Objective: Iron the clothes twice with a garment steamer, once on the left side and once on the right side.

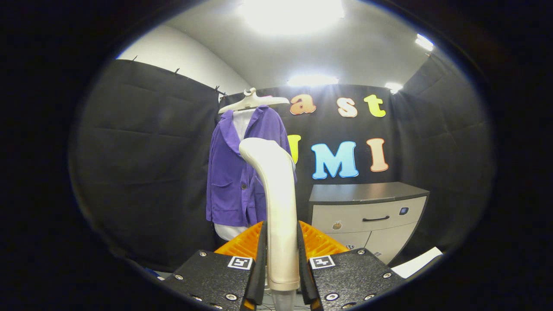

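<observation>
Tongs (281,259) clamped tight, both fingers pressing on the smooth cream-white plastic handle of the garment steamer (276,203), one on each side of its lower shaft. And the steamer stands upright between them, its neck rising and bending over toward the left at the top, rounded head at chest level of the clothes beyond. Just ahead of the fingers, behind the handle, sits a ribbed orange plastic piece (317,242).

Beyond the steamer hangs the purple button-front jacket (231,172), worn over a white garment (229,231) that peeks out at the collar and below the hem. Both hang from a cream plastic hanger (252,101) hooked at the top of the black cloth wall (147,164). From here the steamer head overlaps the jacket's right front; whether it touches the fabric, I cannot tell.

Off to the right of the jacket stands a low cabinet with a dark top and pale drawer fronts (367,211), one dark curved handle across its upper drawer.
</observation>
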Tool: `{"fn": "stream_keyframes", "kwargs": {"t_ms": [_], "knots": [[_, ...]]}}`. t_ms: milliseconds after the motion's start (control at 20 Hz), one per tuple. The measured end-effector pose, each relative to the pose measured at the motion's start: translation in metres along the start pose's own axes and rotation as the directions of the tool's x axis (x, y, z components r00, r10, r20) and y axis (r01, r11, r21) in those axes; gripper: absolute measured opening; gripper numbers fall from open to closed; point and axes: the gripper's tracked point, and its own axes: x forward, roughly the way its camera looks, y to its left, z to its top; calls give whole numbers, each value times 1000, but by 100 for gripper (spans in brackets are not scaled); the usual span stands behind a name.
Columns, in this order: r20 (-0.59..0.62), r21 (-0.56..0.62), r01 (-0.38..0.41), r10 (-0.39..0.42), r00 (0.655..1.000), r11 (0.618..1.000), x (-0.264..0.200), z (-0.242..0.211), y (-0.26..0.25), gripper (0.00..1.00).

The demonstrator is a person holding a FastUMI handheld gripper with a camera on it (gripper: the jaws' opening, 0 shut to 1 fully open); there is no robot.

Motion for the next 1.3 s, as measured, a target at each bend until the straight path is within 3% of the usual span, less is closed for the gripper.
{"fn": "stream_keyframes", "kwargs": {"t_ms": [350, 750, 1300], "knots": [[80, 26, 61, -63, 995, 998, -65, 37, -44, 33], [114, 74, 139, -147, 983, 988, -112, 46, -88, 33], [65, 114, 188, -196, 978, 976, -132, 31, -117, 34]]}}
